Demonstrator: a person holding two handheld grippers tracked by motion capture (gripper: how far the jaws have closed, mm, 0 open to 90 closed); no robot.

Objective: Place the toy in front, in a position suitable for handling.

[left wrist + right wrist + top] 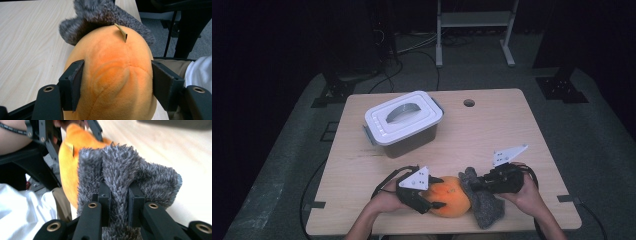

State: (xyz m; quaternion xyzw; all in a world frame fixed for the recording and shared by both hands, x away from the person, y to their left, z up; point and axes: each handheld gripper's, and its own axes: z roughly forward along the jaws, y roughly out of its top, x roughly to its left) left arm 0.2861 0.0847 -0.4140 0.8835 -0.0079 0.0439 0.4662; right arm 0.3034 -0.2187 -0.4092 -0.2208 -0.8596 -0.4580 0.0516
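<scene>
Orange toy (112, 75) plush; grey cloth (130, 170) shaggy; table (492, 130) wood.

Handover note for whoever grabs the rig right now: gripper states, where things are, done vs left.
Left gripper: fingers clamped on both sides of the orange plush toy.
Right gripper: shut, pinching the grey furry fabric.
Both items lie touching at the table's near edge.
The white lidded box sits further back, lid on.
Done: both items gripped.
Left: probably open the box and stow them.

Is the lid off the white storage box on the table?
No, the lid sits closed on the white storage box, its handle lying flat on top.
</scene>
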